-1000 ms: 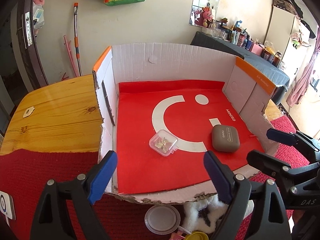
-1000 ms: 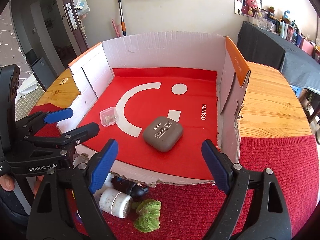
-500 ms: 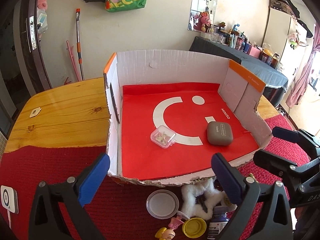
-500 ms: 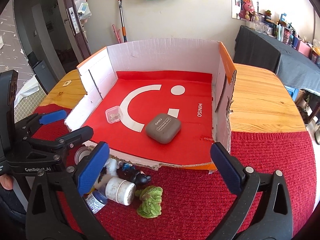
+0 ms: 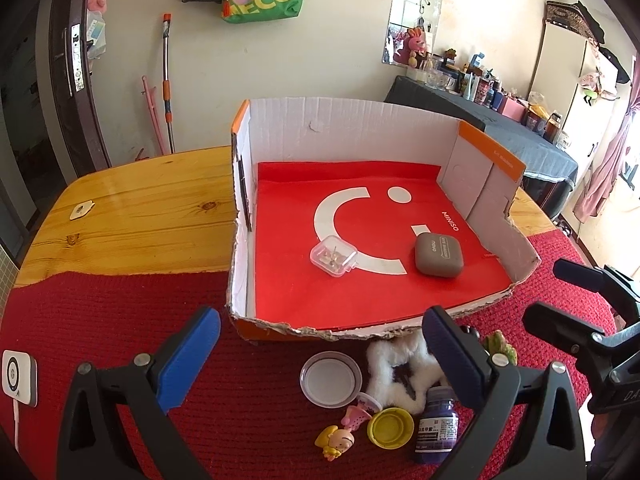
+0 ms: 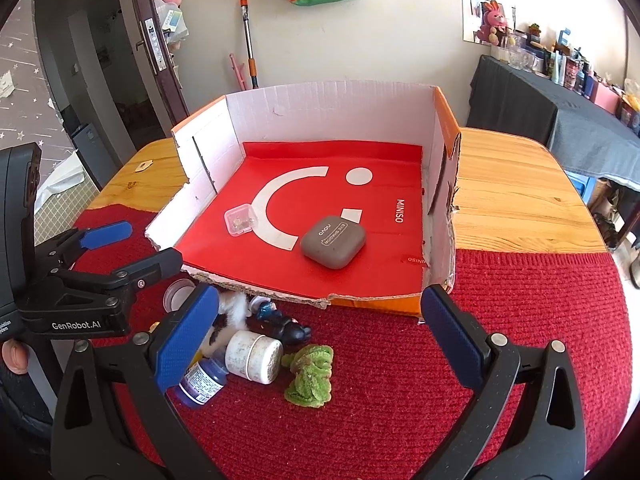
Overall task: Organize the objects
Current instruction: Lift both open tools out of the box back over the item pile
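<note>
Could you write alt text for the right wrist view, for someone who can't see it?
An open cardboard box with a red liner holds a grey case and a small clear plastic box. In front, on a red mat, lie a white jar, a green plush and other small items, between the open right tool.

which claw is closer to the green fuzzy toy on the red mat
Right. The right claw hangs open just above the green fuzzy toy; the left claw sits farther off, past the jars.
</note>
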Demonstrator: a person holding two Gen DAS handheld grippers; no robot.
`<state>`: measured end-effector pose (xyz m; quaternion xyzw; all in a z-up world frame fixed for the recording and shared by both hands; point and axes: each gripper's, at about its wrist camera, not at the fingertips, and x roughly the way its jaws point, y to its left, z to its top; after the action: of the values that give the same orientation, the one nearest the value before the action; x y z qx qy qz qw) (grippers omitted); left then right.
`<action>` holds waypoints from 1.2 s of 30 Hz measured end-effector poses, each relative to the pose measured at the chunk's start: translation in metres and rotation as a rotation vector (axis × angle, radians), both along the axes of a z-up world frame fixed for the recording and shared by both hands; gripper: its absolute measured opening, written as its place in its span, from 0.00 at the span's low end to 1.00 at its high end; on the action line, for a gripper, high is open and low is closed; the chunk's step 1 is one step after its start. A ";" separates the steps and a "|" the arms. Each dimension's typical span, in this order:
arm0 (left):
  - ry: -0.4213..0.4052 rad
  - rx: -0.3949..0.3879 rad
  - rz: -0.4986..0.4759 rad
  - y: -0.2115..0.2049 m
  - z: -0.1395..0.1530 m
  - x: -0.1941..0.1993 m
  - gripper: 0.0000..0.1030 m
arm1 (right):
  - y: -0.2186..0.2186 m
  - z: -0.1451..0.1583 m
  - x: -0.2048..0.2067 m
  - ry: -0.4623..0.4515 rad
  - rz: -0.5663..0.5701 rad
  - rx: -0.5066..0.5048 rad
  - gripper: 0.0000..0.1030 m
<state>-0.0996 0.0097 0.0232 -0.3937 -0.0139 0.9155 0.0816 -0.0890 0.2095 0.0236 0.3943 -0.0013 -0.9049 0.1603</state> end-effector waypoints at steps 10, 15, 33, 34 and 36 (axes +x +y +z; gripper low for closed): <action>0.008 0.004 -0.006 0.001 -0.003 0.016 1.00 | 0.000 -0.002 0.018 0.009 0.002 0.004 1.00; 0.022 0.003 -0.008 0.001 -0.003 0.026 0.99 | -0.001 -0.004 0.026 0.007 0.006 0.008 1.00; -0.010 0.018 -0.032 0.000 -0.022 0.051 0.77 | 0.000 -0.022 0.052 -0.017 0.006 0.009 0.68; -0.012 0.019 -0.034 -0.001 -0.023 0.052 0.76 | 0.000 -0.023 0.052 -0.020 0.004 0.008 0.64; -0.013 0.021 -0.036 -0.002 -0.025 0.054 0.74 | 0.000 -0.025 0.054 -0.024 0.005 0.007 0.60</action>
<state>-0.0458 0.0074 -0.0014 -0.3988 -0.0168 0.9112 0.1020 -0.0355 0.2091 -0.0015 0.4057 0.0010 -0.8997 0.1610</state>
